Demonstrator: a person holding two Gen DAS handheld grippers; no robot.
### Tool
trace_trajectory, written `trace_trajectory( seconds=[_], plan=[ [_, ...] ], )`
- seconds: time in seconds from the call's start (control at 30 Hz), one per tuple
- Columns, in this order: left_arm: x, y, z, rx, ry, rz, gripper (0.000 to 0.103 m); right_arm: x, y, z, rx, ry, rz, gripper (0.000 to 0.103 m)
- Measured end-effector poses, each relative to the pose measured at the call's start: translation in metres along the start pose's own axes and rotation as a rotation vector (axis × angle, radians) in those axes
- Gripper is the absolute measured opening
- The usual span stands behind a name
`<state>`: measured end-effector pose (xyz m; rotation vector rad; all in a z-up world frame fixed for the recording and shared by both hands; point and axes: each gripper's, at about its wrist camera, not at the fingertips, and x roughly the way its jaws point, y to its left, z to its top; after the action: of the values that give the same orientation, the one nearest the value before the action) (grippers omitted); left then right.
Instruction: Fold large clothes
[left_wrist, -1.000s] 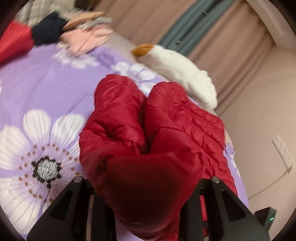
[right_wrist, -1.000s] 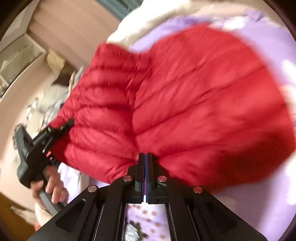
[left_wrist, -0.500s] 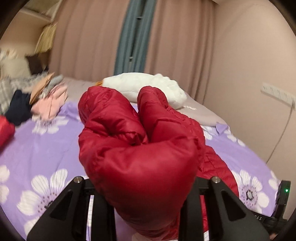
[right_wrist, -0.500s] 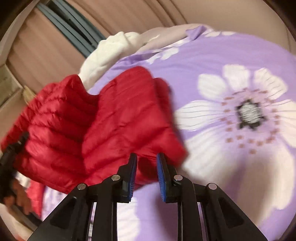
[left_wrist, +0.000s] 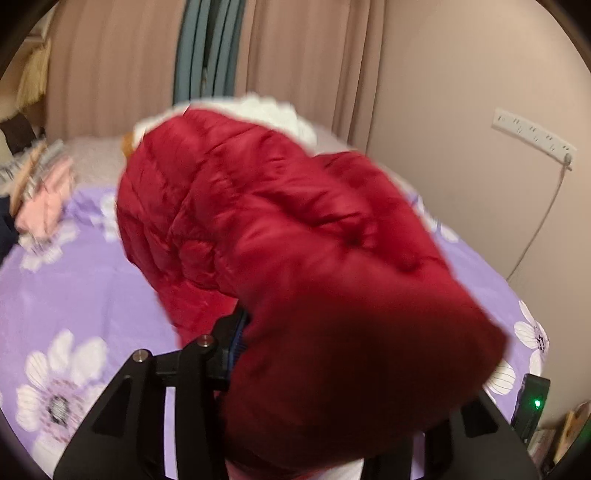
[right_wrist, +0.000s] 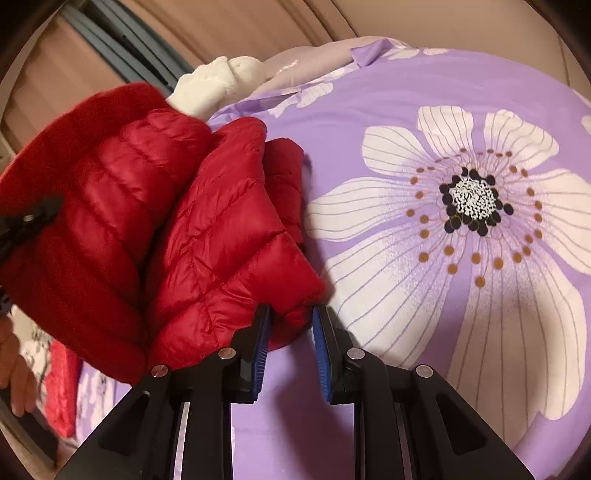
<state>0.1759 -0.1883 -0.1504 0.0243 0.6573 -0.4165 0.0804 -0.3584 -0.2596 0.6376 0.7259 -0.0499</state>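
A red quilted puffer jacket fills the left wrist view, bunched and lifted above the purple flowered bedspread. My left gripper is shut on a thick fold of it; only the left finger shows, the right one is hidden under fabric. In the right wrist view the jacket hangs at the left. My right gripper is open, its blue pads on either side of the jacket's lower edge without pinching it. The left gripper's tip shows at the far left.
A white plush toy lies at the head of the bed. A pile of other clothes sits at the left. Wall and socket strip are at the right. The bedspread with a big flower spreads right of the jacket.
My right gripper has opened and let go of the jacket. My left gripper has closed on the jacket and lifted it, so it swings up and right.
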Motion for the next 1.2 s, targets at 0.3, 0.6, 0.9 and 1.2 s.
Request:
trace_trajectory(
  seconds=[0.3, 0.6, 0.9, 1.2],
  plan=[
    [0.062, -0.022, -0.043, 0.104, 0.108, 0.006, 0.045, 0.005, 0.002, 0.002, -0.024, 0.009, -0.013, 0.021],
    [0.067, -0.015, -0.047, 0.104, 0.146, 0.004, 0.046, 0.007, 0.008, 0.002, -0.045, 0.008, -0.05, 0.021],
    [0.067, 0.001, -0.039, 0.099, 0.18, -0.038, 0.046, 0.005, 0.003, 0.004, -0.026, 0.014, -0.047, 0.021],
    [0.047, 0.014, -0.037, 0.088, 0.163, -0.047, 0.05, 0.01, 0.007, 0.005, -0.026, 0.019, -0.065, 0.022]
  ],
)
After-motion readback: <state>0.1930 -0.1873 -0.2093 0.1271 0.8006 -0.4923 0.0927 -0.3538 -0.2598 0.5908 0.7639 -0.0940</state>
